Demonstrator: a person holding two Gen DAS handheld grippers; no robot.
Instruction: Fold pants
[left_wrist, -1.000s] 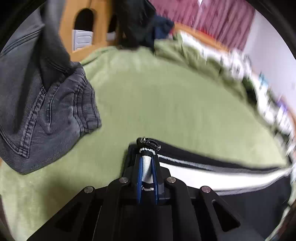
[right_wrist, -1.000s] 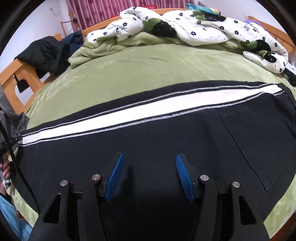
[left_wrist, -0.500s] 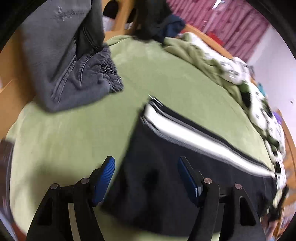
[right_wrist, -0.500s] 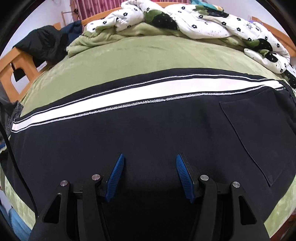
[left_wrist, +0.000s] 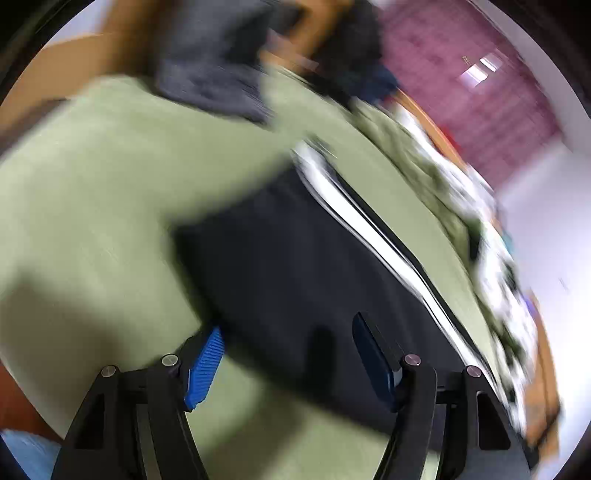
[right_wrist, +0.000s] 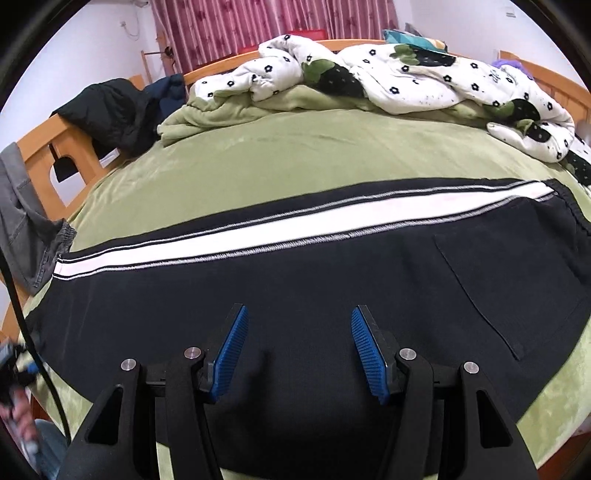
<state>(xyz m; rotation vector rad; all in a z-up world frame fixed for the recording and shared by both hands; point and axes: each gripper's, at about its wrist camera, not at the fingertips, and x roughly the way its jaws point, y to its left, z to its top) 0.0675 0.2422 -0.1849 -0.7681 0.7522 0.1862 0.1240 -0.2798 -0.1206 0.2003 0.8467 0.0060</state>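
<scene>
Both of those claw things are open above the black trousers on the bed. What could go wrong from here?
1. The grey jeans lie right beside the cuff end of the black pants; the left hand-held gripper might catch them too.
2. The left view is blurred, so its pinch may miss the edge.
3. The right hand-held gripper hovers mid-fabric and might bunch it.

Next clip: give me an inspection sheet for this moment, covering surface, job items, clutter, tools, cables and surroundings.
Surface: green bedspread, smooth in the middle.
Job's things: black pants with a white stripe, laid flat, patch pocket up.
Clutter: grey jeans on the bed edge; floral duvet and dark jacket at the head.
Tools: left tool open, empty, view blurred; right tool open, empty, over the pants.
Cables: black cable at the left edge.
Surroundings: wooden bed frame, red curtain.
</scene>
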